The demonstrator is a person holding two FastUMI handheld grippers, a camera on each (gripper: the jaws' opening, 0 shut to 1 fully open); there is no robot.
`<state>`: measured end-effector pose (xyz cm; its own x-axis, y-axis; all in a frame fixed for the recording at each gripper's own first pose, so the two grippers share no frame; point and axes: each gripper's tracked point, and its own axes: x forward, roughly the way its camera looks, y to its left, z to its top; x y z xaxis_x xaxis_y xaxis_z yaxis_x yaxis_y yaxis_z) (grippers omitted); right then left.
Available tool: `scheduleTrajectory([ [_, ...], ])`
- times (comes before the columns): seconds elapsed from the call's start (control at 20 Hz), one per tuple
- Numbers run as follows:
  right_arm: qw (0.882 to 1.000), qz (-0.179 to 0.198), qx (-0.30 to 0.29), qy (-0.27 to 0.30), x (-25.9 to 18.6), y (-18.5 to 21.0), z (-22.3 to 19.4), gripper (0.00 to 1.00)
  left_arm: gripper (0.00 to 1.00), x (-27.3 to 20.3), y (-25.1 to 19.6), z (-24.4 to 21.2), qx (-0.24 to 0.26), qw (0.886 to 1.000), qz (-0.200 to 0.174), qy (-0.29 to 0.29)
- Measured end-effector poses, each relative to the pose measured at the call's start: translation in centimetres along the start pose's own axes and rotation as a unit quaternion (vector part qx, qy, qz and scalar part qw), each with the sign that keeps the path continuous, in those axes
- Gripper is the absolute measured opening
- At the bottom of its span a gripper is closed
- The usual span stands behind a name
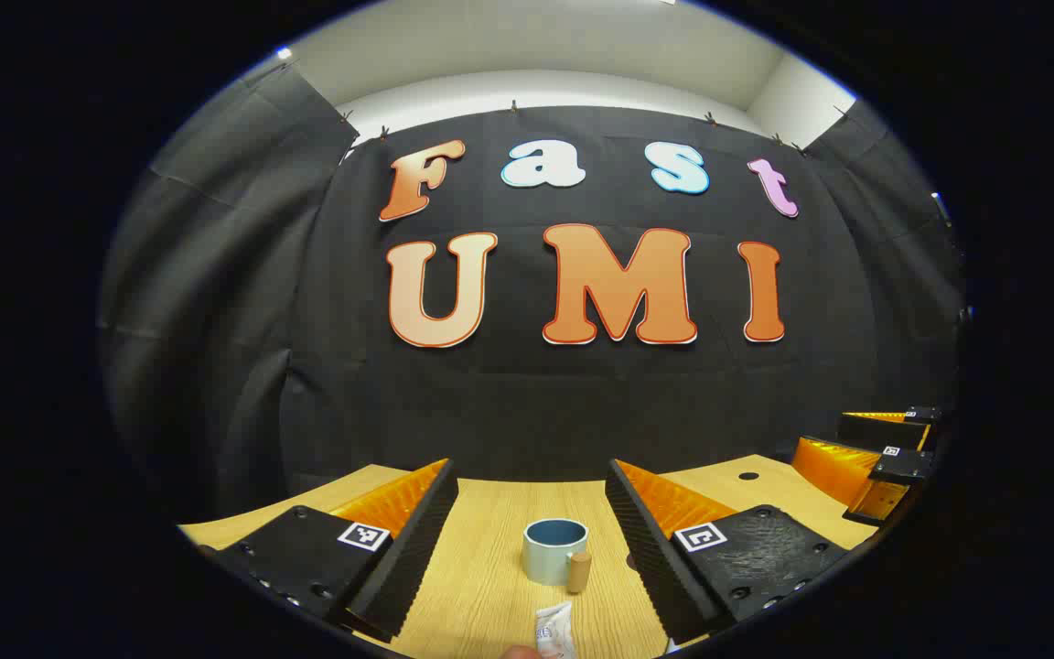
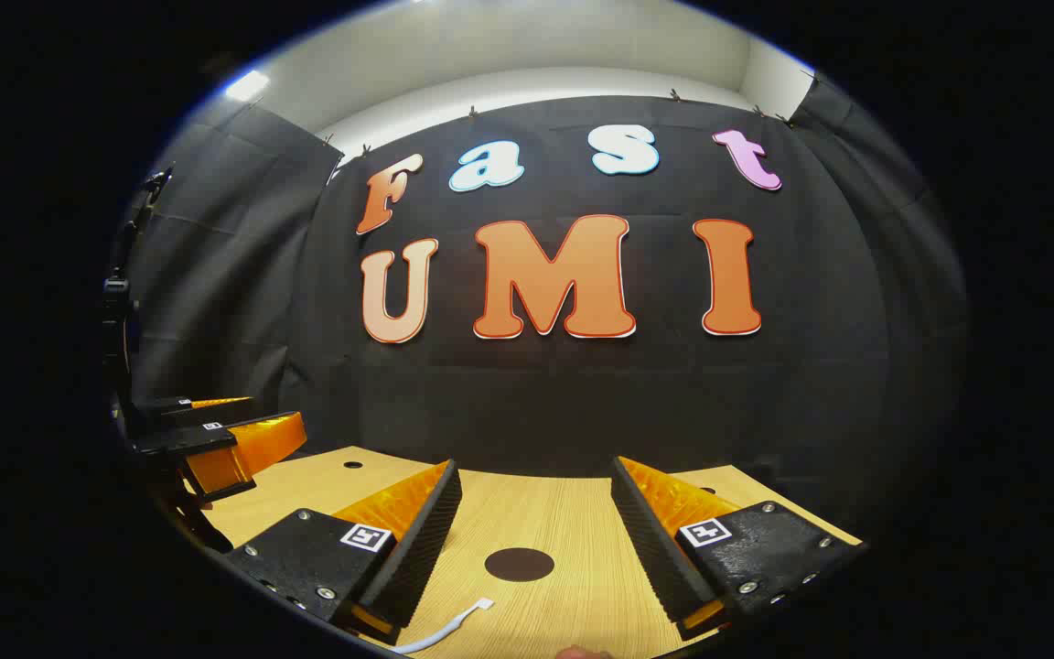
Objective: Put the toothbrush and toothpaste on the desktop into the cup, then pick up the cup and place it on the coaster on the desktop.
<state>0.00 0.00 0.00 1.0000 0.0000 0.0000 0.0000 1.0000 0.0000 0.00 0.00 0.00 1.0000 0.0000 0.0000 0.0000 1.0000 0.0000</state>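
While your left claw gapes over the cup and toothpaste, your right claw (also apart) frames the coaster and toothbrush on the counter.

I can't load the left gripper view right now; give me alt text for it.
The left tongs hang open over a wooden desktop, with an empty blue cup standing upright between the fingers, its wooden handle toward the camera. A toothpaste tube lies on the desktop just nearer than the cup, cut off at the bottom edge. The right tongs show at the far right.
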Motion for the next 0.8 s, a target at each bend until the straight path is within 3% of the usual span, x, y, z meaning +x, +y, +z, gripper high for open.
scheduleTrajectory([
  [0.6,0.999,0.021,0.005,-0.029,0.2,1.7,1.2,0.99,1.00,0.3,-0.2,-0.4,-0.007,1.000,-0.016,0.014],
  [0.75,1.000,0.008,0.007,0.012,0.5,1.1,-0.4,0.98,0.97,0.2,-0.3,-1.2,-0.003,0.999,-0.022,0.032],
  [0.8,0.999,0.011,0.010,0.029,0.5,1.3,-1.3,0.99,1.00,0.2,-0.4,-1.6,0.000,0.999,-0.024,0.042],
])
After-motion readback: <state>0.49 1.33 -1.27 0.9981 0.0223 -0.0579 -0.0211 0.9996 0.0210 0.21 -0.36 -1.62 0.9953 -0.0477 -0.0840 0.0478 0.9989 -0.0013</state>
